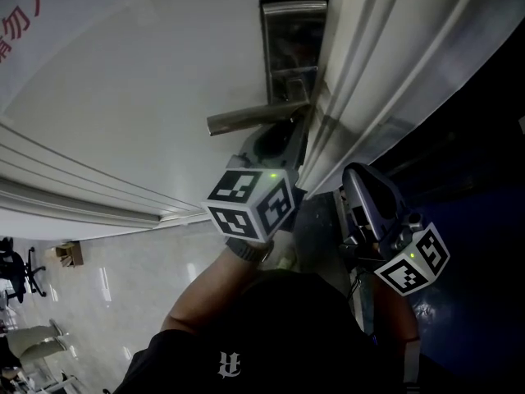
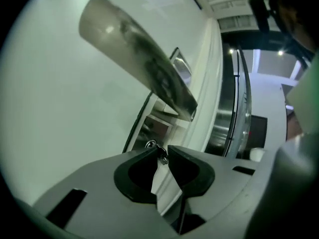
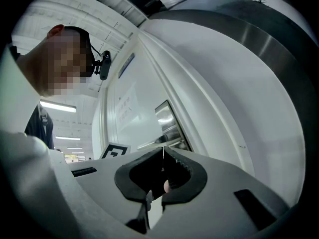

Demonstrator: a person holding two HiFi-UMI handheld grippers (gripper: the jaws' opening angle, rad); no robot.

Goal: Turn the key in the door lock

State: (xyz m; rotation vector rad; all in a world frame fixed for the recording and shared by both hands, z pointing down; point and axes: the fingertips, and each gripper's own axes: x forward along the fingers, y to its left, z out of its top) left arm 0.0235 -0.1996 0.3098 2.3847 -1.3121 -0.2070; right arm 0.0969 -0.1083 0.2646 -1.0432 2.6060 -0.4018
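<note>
We are at the door (image 1: pixel 164 72), and the key step is in hand. The left gripper (image 2: pixel 161 149) has its jaws close together. They pinch the small key (image 2: pixel 162 157) right at their tips. In the left gripper view the key sits at the bottom middle of the frame. The long handle (image 2: pixel 144 63) hangs over it, from the upper left down to the middle. A little ring shows just left of the key.

In the head view we cannot see the key. The left gripper covers it in the middle of the frame, just under the handle. The shiny lock plate (image 1: pixel 294 48) runs up to the top middle.

The right gripper (image 3: pixel 163 149) waits at the lower right of the head view, away from the lock. Its jaws are pressed together with nothing in them.

We think the key is in the lock and the job now is the turn itself. We cannot tell how far round the key has gone.

Next, the left gripper should roll like a hand twisting a knob. The pinch must be tight, because the key is tiny and could slip. The gripper should point straight at the lock so the key does not bend. The handle is very near, so the gripper must not bump it.
</note>
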